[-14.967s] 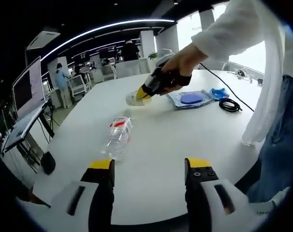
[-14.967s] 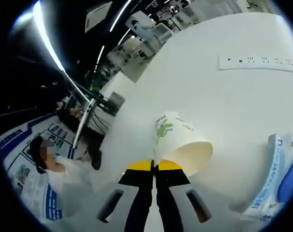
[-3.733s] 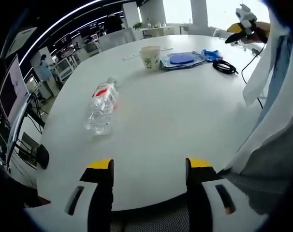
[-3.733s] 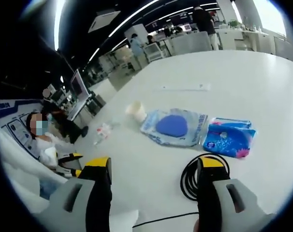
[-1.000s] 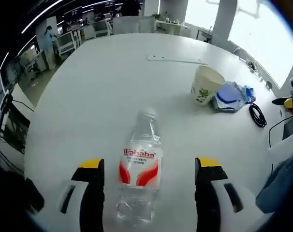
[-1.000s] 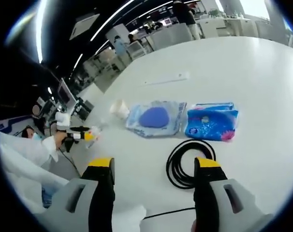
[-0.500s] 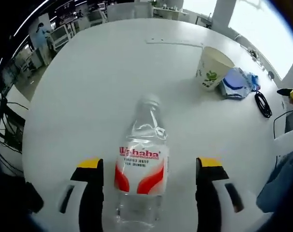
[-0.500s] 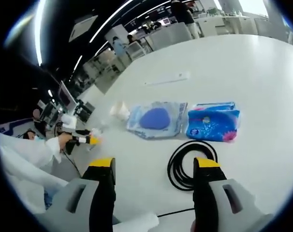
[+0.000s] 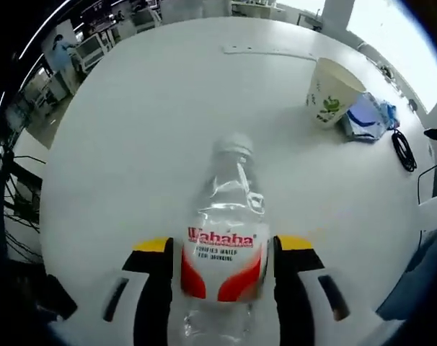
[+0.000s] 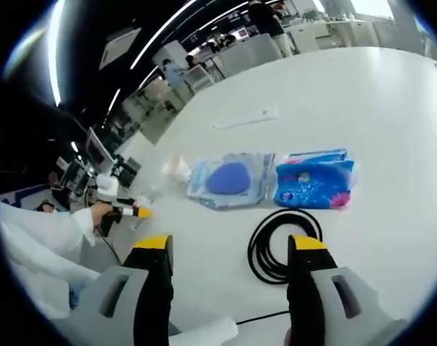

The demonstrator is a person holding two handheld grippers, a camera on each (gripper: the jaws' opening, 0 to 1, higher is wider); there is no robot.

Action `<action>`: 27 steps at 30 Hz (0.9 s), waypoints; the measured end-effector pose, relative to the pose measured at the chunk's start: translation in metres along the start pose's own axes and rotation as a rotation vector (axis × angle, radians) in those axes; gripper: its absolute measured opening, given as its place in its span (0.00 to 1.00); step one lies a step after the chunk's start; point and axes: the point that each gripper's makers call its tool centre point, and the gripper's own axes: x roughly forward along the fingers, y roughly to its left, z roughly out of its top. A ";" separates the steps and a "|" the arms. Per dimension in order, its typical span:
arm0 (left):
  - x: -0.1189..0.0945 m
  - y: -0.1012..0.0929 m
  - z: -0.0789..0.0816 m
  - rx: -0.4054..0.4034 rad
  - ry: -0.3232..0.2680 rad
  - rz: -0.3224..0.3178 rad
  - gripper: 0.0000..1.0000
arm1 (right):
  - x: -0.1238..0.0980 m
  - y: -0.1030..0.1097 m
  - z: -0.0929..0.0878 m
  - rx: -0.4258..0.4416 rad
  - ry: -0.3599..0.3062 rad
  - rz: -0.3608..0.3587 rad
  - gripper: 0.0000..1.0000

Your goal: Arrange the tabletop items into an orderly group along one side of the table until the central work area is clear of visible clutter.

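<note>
A clear water bottle (image 9: 231, 194) with a red and white label lies on the white table (image 9: 132, 130), cap pointing away. My left gripper (image 9: 223, 245) is shut on its labelled body, one jaw against each side. A paper cup (image 9: 332, 92) stands upright at the far right, with a blue pack (image 9: 366, 115) and a black cable coil (image 9: 402, 148) beyond it. My right gripper (image 10: 229, 245) hangs open just short of the cable coil (image 10: 283, 245). Behind the coil lie a blue pack (image 10: 316, 180) and a clear bag holding a blue disc (image 10: 229, 179); the cup (image 10: 177, 169) is left of them.
A white power strip (image 9: 265, 50) lies flat at the far side of the table. A person's sleeved arm (image 10: 53, 231) reaches in from the left with the left gripper (image 10: 128, 210). Desks, chairs and people stand beyond the table edge.
The left gripper has moved forward over the bottle and its jaws have closed in on the bottle's sides. The right gripper has hardly moved and stays open.
</note>
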 end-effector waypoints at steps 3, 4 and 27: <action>0.000 0.000 0.001 0.023 -0.005 -0.009 0.57 | 0.001 0.001 0.000 0.002 -0.002 0.005 0.63; 0.000 0.000 0.001 0.025 -0.008 -0.010 0.57 | 0.001 0.001 -0.001 0.003 -0.002 0.007 0.62; -0.015 0.004 0.025 -0.104 -0.220 0.019 0.39 | -0.002 -0.005 -0.006 0.060 -0.015 0.012 0.59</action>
